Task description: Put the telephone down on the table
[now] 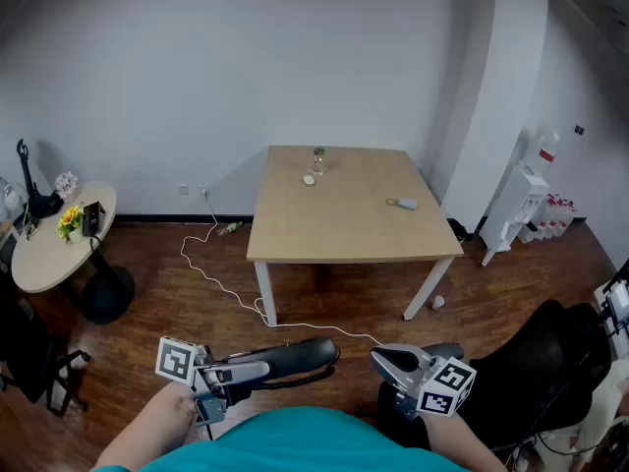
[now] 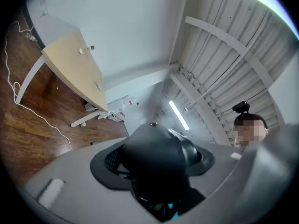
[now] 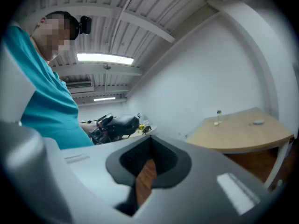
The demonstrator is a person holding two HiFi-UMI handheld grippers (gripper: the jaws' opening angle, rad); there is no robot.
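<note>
The left gripper (image 1: 257,370) is clamped on the telephone (image 1: 295,355), a smooth, plain black handset with rounded ends that lies level, low in front of the person's teal shirt (image 1: 295,441). The right gripper (image 1: 388,360) holds nothing, its jaws a narrow slit apart. Beyond both, well apart from the telephone, stands the pale wooden counter (image 1: 344,229) with a small bottle (image 1: 318,157) on it.
</note>
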